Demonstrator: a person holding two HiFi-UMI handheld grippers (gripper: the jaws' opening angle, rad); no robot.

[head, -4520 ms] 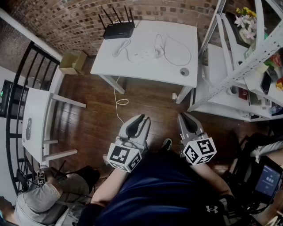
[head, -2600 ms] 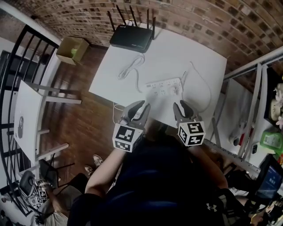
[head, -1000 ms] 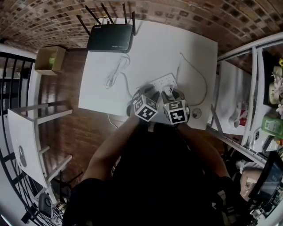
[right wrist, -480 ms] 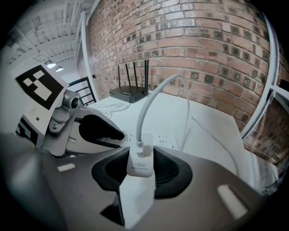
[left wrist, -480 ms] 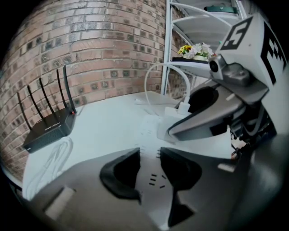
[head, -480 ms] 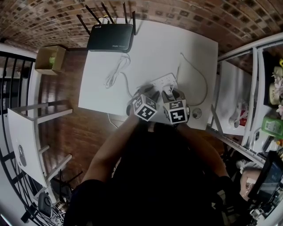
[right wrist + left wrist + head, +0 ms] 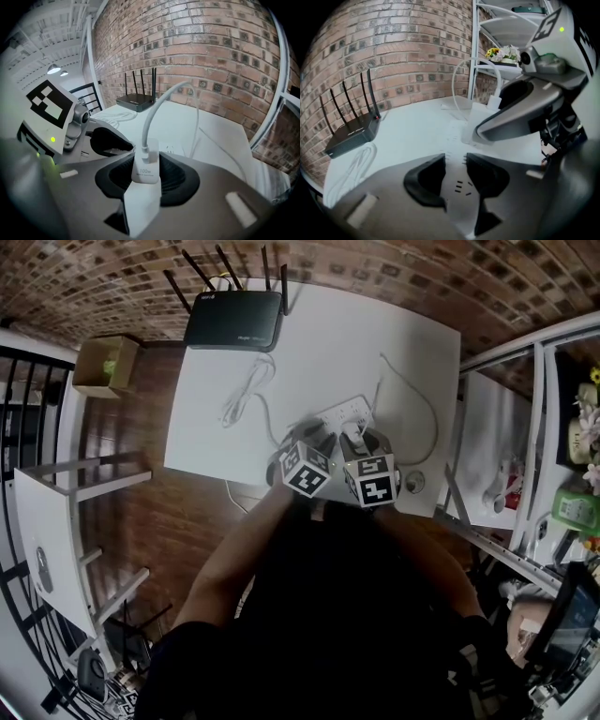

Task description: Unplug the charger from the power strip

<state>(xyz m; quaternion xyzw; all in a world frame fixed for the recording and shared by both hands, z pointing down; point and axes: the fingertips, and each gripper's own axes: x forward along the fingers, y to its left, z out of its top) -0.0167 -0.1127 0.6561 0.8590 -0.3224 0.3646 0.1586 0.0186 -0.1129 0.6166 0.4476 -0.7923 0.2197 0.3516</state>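
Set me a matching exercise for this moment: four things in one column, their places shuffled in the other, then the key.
Things
1. router
2. charger
3. power strip
4. cardboard box

Places
A. on the floor, past the left edge of the table in the head view
B. between the fingers of the right gripper
C. at the table's far edge, by the brick wall
D. between the fingers of the left gripper

Pairs: 1-C, 2-B, 3-D, 4-A
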